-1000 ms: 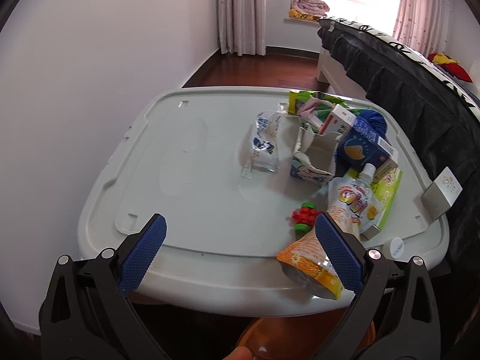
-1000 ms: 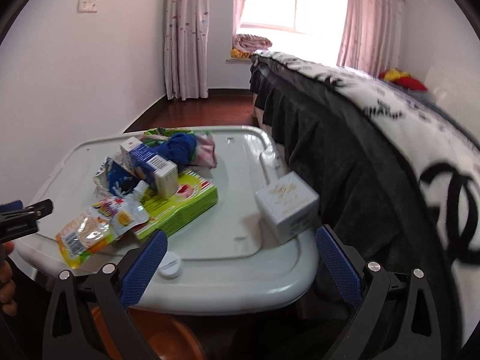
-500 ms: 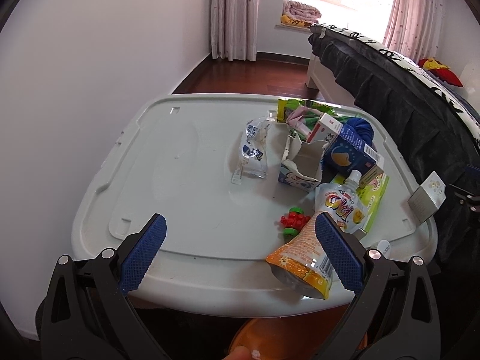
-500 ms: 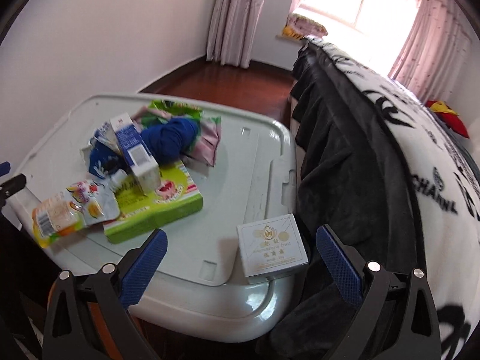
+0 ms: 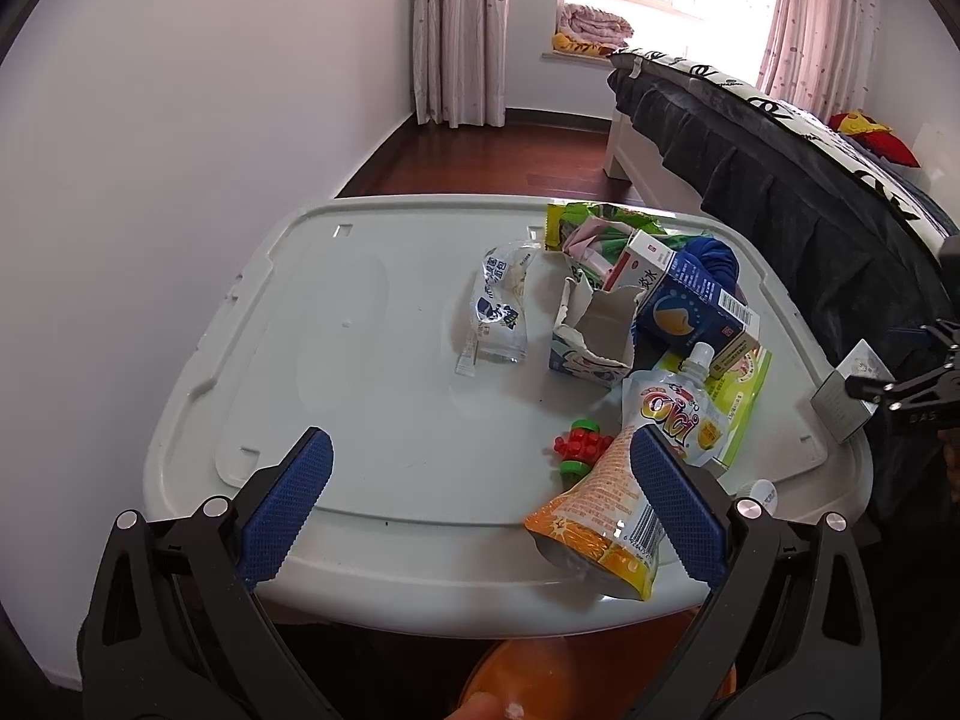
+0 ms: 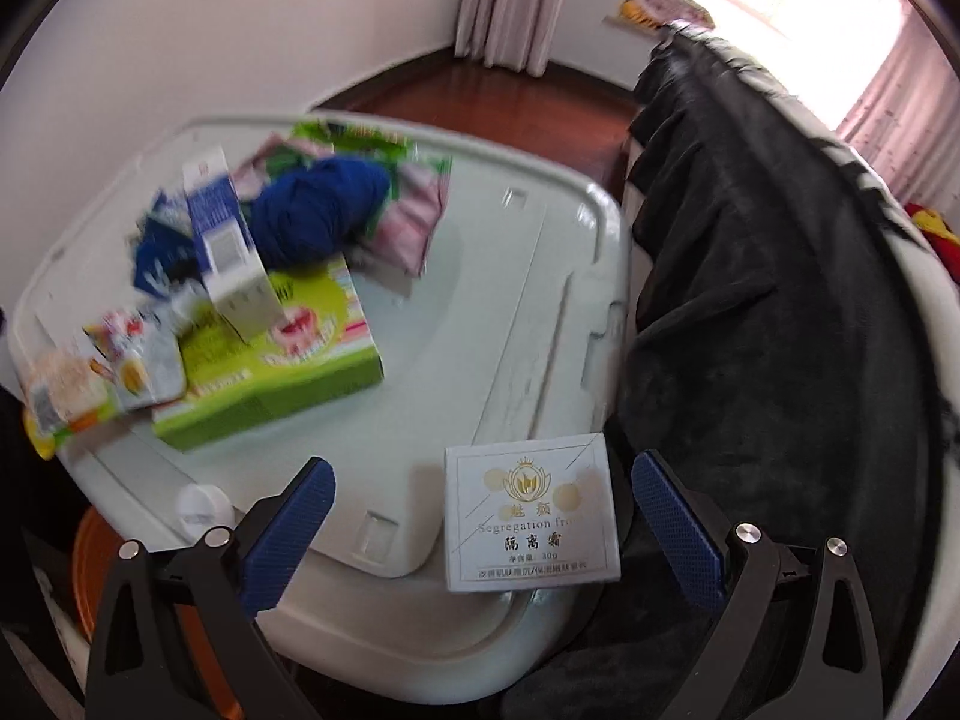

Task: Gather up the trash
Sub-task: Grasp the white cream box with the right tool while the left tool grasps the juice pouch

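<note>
Both grippers wide open, holding nothing. Left gripper (image 5: 480,516) hovers at the near edge of the white bench (image 5: 372,372); orange juice pouch (image 5: 624,498) lies just beside its right finger, overhanging the bench edge. Trash piled right of centre: torn carton (image 5: 594,330), blue box (image 5: 690,306), clear wrapper (image 5: 498,312), red-green toy (image 5: 579,450). Right gripper (image 6: 483,516) sits over the bench corner by the bed (image 6: 780,300), small white box (image 6: 531,516) between its fingers, untouched. Green box (image 6: 270,354) further left.

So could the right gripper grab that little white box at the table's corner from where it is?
Probably yes. The right gripper is open, with the white box lying between its fingers, nothing on top; the bedspread hangs close alongside.
</note>
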Action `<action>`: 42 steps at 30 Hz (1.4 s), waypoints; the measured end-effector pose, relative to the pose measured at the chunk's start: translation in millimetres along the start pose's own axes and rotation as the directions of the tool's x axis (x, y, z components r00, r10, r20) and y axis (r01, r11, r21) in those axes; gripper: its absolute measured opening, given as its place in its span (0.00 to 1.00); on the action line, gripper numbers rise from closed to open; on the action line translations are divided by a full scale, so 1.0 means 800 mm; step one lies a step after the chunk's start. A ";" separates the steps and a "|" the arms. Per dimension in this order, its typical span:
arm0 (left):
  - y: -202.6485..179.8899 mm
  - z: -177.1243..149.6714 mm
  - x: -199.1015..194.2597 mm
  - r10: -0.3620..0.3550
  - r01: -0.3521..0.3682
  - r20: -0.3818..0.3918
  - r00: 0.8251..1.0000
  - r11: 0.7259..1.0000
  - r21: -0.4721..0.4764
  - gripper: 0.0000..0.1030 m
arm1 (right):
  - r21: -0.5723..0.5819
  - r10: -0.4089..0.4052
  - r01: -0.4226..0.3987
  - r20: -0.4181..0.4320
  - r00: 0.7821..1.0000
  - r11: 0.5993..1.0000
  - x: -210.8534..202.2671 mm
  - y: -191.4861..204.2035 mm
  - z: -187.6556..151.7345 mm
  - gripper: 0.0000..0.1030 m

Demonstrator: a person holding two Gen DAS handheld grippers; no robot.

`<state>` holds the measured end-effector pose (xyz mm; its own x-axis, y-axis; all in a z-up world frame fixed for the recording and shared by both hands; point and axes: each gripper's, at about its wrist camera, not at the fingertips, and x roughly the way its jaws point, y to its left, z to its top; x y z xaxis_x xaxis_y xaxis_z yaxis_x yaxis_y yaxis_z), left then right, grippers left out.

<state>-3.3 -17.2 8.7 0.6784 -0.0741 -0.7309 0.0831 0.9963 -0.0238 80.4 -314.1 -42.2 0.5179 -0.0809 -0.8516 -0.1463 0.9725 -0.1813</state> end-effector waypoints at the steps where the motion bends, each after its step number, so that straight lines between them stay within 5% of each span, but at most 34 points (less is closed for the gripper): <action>1: 0.000 0.000 0.000 0.001 -0.001 0.000 1.000 1.000 0.000 0.94 | -0.017 -0.005 0.005 -0.012 1.000 1.000 0.006 0.001 0.000 0.95; 9: 0.007 -0.001 0.005 0.010 -0.010 -0.011 1.000 1.000 -0.002 0.94 | -0.054 -0.025 0.020 -0.092 0.995 0.998 0.035 -0.002 -0.002 0.88; 13: 0.010 -0.002 0.007 0.015 -0.015 -0.017 1.000 1.000 -0.002 0.94 | -0.052 -0.056 0.050 -0.117 0.992 0.997 0.043 -0.008 -0.004 0.61; 19: 0.010 -0.008 0.006 -0.003 0.003 -0.027 1.000 1.000 0.021 0.94 | -0.027 -0.050 0.048 -0.107 0.993 0.999 0.037 -0.010 -0.005 0.60; 25: -0.012 -0.015 -0.006 -0.071 0.074 -0.037 0.997 0.992 0.104 0.94 | 0.022 -0.008 0.008 -0.003 1.000 1.000 -0.016 -0.001 0.004 0.60; 32: -0.072 -0.022 -0.008 -0.126 0.137 -0.058 0.990 0.954 0.267 0.94 | 0.103 0.051 -0.059 0.083 0.995 0.993 -0.074 0.026 -0.027 0.60; 42: -0.099 -0.019 0.033 -0.096 0.136 -0.122 0.988 0.915 0.381 0.94 | 0.199 0.110 -0.137 0.139 0.984 0.970 -0.114 0.042 -0.077 0.60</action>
<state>-2.8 -97.3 -19.2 0.5734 -0.1634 -0.8028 0.4463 0.8841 0.1388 -24.0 -287.6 -0.7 0.6111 0.0580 -0.7895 -0.0449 0.9982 0.0386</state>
